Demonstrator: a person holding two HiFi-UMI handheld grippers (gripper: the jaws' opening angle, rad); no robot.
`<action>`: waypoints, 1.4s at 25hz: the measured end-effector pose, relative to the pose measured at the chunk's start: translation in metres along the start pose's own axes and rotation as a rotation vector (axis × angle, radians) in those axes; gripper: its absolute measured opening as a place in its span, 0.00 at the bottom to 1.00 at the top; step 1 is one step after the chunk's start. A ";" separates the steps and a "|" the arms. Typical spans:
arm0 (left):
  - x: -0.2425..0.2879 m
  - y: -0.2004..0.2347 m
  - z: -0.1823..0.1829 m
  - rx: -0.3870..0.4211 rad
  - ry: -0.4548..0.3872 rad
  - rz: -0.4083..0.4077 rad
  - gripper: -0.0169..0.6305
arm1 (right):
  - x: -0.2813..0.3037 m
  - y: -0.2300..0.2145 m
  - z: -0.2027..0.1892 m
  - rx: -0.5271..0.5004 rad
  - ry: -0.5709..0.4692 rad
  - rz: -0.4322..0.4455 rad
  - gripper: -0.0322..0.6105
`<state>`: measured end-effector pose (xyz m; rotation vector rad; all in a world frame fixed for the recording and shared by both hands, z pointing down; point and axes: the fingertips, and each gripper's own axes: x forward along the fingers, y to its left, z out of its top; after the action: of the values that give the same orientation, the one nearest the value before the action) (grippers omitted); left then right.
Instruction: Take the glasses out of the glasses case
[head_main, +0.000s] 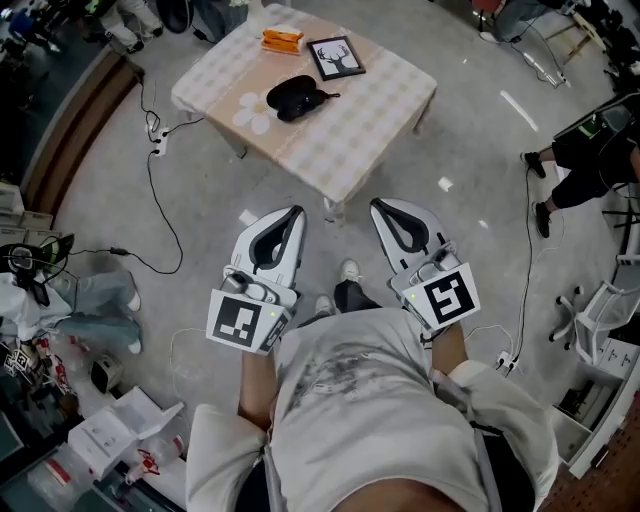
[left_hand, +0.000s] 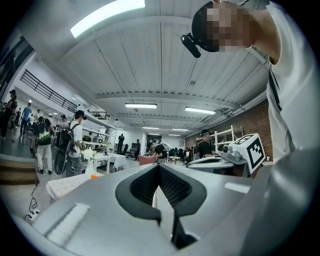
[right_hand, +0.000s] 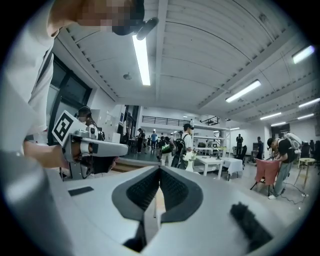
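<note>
I have both tongs held low in front of me, side by side and apart, tips pointing ahead at the surface (head_main: 350, 135). The left tongs (head_main: 292, 213) are pressed together: in the left gripper view their dark ribbed pads meet at the tip (left_hand: 159, 167) and nothing sits between them. The right tongs (head_main: 384, 206) are the same, with the pads meeting in the right gripper view (right_hand: 160, 170) and nothing in their grip. Each gripper view catches the other tongs off to the side, level with its own.

The glasses case (head_main: 294, 97) lies on the surface ahead of both tongs and well apart from them, a little closer to the line of the left tongs than the right. It is black and rounded, and neither tongs touch it. A thin dark piece juts from its side towards the right; I cannot tell whether that is part of the glasses.

Beyond the case, farther from the tongs, sit a picture frame (head_main: 335, 57) and an orange packet (head_main: 282, 40). Some pale round discs (head_main: 252, 111) lie just beside the case on the left tongs' side. Off to the left of the left tongs, a dark cable (head_main: 160, 205) trails over the floor (head_main: 470, 230).
</note>
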<state>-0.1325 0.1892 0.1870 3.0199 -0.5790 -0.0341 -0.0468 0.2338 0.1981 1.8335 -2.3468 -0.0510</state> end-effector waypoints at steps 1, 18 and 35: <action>0.004 0.001 0.001 0.002 -0.002 0.005 0.04 | 0.001 -0.004 0.000 -0.001 -0.004 0.004 0.08; 0.047 0.001 -0.002 -0.001 0.016 0.090 0.04 | 0.012 -0.049 -0.007 0.018 -0.015 0.089 0.08; 0.089 0.035 -0.007 -0.003 0.018 0.091 0.04 | 0.059 -0.081 -0.014 0.014 0.003 0.108 0.08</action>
<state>-0.0628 0.1241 0.1957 2.9838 -0.7136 -0.0030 0.0190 0.1579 0.2078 1.7085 -2.4459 -0.0184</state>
